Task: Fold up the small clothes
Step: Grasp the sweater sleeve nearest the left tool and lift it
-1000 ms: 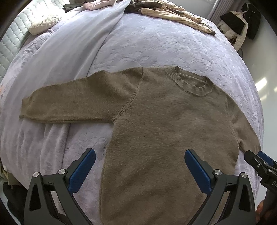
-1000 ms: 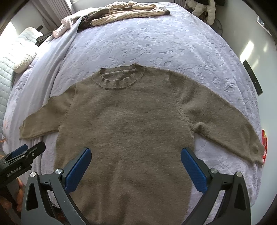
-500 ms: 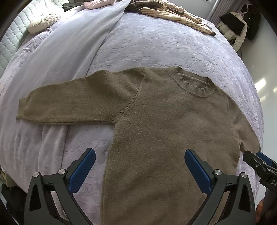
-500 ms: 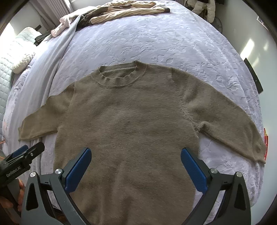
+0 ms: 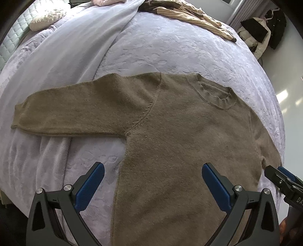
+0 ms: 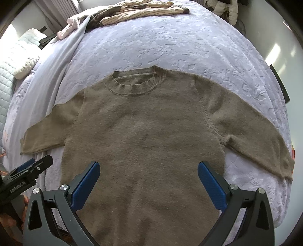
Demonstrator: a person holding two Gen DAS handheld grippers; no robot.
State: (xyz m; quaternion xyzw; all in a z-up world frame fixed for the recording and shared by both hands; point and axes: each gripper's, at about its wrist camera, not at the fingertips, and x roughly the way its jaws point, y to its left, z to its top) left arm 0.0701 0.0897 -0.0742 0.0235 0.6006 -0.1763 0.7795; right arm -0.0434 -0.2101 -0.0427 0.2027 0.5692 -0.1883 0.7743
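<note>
An olive-brown knit sweater (image 5: 180,143) lies flat, front up, on the lilac bedspread (image 5: 170,49), both sleeves spread out and its neck pointing away. It also shows in the right wrist view (image 6: 147,132). My left gripper (image 5: 152,184) is open and empty above the sweater's lower left side. My right gripper (image 6: 148,182) is open and empty above the lower middle of the sweater. Each gripper shows at the edge of the other's view, the right one (image 5: 284,181) and the left one (image 6: 26,176).
A striped beige garment (image 6: 140,11) and a pink one (image 6: 70,26) lie at the far end of the bed. A pale blanket (image 5: 79,49) runs along the left. A quilted pillow (image 6: 20,54) lies at the far left. Jackets (image 5: 259,34) hang beyond the bed.
Both views have moved slightly closer to the sweater, which looks a little larger. The sweater has not moved, and both grippers stay open.
</note>
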